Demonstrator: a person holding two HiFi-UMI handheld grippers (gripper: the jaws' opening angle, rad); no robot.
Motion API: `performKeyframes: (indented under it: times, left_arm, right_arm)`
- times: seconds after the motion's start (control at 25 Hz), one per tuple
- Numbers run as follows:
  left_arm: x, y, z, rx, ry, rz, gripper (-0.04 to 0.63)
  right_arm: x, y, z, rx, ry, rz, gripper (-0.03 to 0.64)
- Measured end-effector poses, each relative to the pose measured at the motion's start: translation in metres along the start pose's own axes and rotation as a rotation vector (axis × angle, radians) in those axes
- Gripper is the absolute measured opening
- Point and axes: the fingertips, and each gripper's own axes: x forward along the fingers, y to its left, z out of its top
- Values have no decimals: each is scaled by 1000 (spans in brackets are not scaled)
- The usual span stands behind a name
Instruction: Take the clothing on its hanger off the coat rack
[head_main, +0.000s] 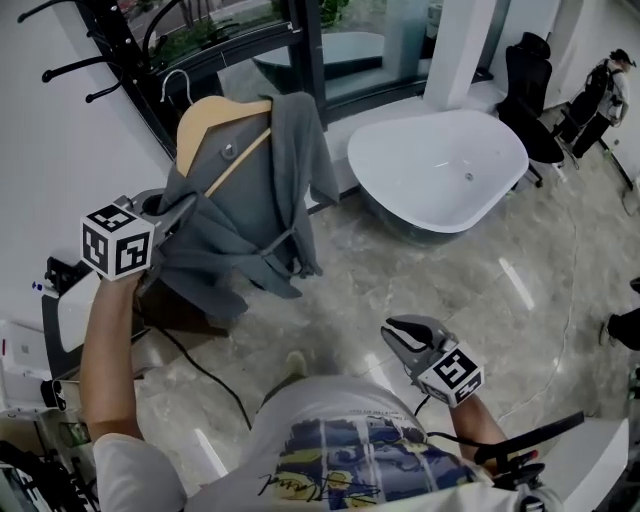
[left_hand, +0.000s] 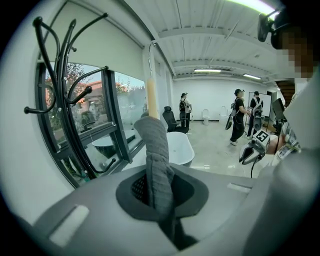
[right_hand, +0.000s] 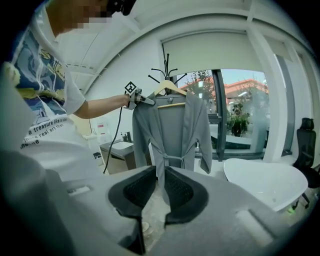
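Head view: coat rack (head_main: 70, 68) cut off

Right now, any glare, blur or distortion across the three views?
Head view: streaks of glare on the glossy floor, otherwise sharp. Left gripper view: fisheye bows the coat rack, corners black. Right gripper view: same dark corners, window bright, robe crisp.
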Motion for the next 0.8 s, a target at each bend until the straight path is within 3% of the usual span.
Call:
performKeyframes:
  times: [0.52,0.8]
  left_arm:
    - [-58,-129,-35,-3,-27,-16,5]
    - [-85,-192,-25,-19,-31,-14,5]
  right_arm:
    - [-10,21,-19,-27,-15,110,3]
    - [-23,33,-16,-34,-7,187,3]
